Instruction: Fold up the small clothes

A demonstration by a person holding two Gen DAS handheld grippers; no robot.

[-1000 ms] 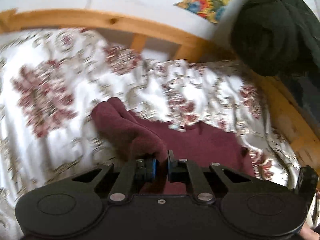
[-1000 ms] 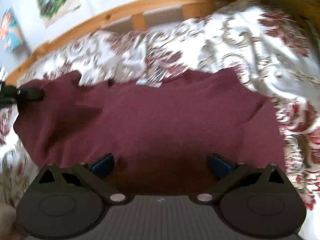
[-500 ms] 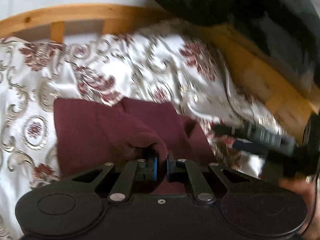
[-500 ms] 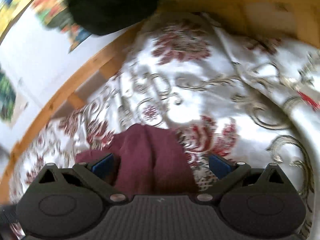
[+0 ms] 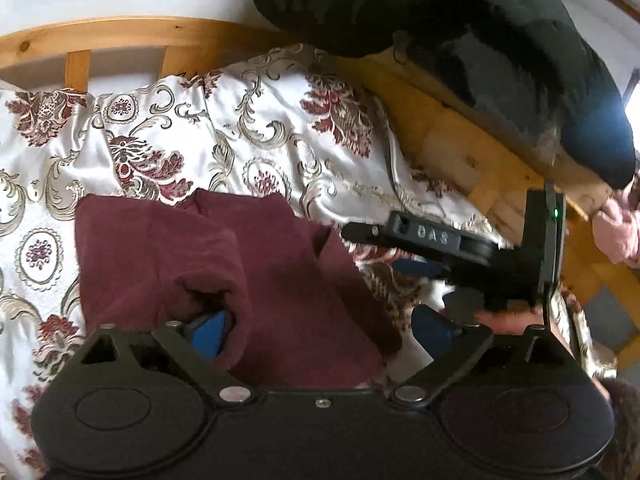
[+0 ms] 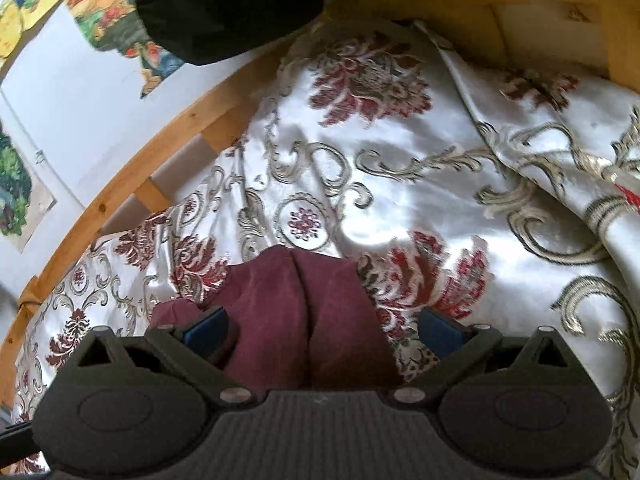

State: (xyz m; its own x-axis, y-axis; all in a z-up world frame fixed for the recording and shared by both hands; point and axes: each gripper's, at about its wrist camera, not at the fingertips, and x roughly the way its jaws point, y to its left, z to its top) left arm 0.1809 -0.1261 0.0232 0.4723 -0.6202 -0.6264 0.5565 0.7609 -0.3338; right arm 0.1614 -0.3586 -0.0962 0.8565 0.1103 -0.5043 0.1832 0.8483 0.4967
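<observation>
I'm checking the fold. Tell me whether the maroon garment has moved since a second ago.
Yes. In the left wrist view the maroon garment was spread wide towards the wooden bed frame; now it lies folded narrower, away from it. The left gripper's jaws have just opened.

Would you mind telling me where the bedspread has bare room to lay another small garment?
Free: the floral bedspread between the maroon garment and the wooden bed rail, and the wide stretch right of the garment in the right wrist view. Crowded: near the right gripper and the dark clothing on the frame.
</observation>
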